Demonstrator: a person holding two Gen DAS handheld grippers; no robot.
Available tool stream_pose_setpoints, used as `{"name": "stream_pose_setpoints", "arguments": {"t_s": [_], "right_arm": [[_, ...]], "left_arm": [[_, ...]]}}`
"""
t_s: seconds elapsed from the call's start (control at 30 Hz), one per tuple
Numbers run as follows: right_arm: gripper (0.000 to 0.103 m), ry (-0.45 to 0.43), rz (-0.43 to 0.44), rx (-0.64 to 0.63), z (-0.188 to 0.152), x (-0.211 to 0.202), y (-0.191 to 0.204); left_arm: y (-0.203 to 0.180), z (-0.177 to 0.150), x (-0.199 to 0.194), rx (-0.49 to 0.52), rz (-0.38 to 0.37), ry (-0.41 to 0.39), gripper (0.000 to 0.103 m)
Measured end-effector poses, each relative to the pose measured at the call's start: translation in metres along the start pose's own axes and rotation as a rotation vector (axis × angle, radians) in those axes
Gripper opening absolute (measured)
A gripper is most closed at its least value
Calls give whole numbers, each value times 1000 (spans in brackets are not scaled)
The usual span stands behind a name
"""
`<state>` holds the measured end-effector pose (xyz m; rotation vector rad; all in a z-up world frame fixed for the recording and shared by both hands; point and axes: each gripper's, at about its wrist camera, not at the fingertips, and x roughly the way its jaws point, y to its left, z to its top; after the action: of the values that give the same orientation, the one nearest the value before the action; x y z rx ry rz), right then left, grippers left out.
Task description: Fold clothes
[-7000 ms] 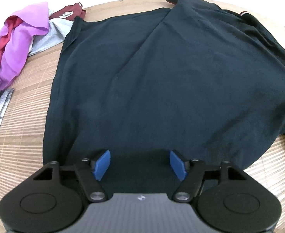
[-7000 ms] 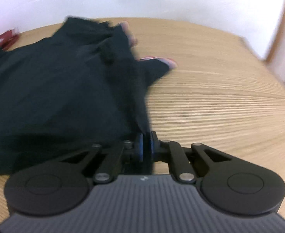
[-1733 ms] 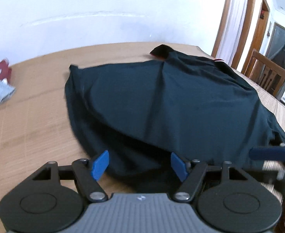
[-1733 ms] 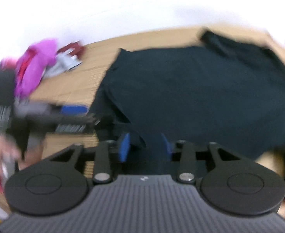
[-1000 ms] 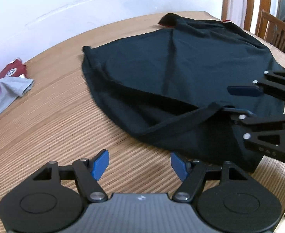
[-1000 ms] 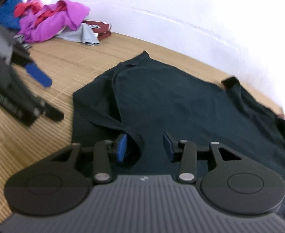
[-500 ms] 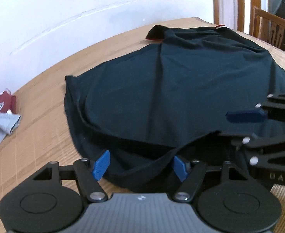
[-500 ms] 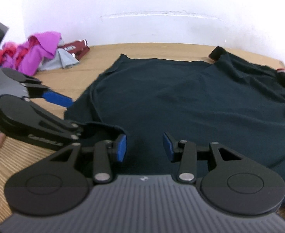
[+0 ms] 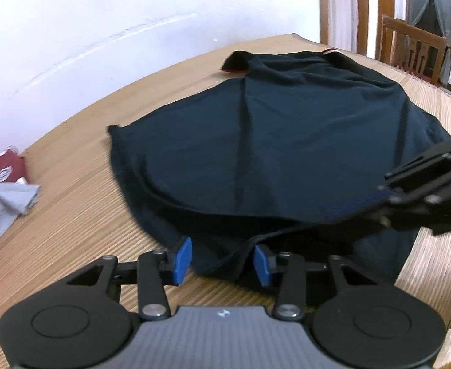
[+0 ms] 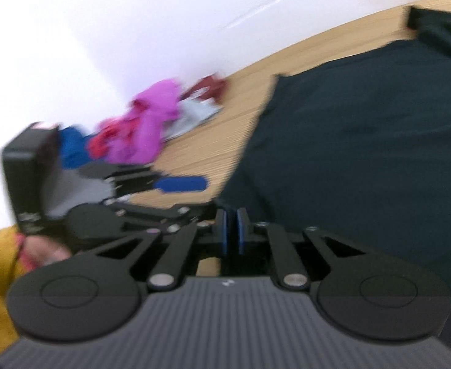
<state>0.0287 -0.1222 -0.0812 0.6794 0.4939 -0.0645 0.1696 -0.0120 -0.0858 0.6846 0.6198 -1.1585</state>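
At the table's (image 9: 81, 215) near edge, right gripper (image 10: 231, 230) has clamped the shirt (image 9: 287, 141) hem, but left gripper (image 9: 222, 259), closing, isn't pinching yet—lifting now could drag 1 corner crooked.

home, wood chair (image 9: 413, 50), laundry pile (image 10: 145, 123)

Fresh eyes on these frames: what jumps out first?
The large dark navy shirt spread across the round bamboo-slat table. Its near hem lies between the left gripper's blue pads, while the right gripper is clamped on that hem. A bright magenta clothes pile sits by the white wall.
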Motion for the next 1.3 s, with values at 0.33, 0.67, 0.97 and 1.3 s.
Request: {"name": "stream_pose_setpoints", "arguments": {"t_s": [0.33, 0.67, 0.97, 1.3], "right_arm": [[12, 303, 242, -103, -39, 73, 77], [41, 110, -82, -35, -34, 24, 72], [41, 19, -226, 394, -43, 25, 32], [41, 23, -193, 474, -45, 37, 39]], "left_arm": [[45, -46, -31, -159, 148, 54, 48], [48, -74, -42, -143, 53, 79, 50], [-10, -74, -38, 129, -123, -33, 52], [0, -77, -27, 119, -317, -41, 12]]}}
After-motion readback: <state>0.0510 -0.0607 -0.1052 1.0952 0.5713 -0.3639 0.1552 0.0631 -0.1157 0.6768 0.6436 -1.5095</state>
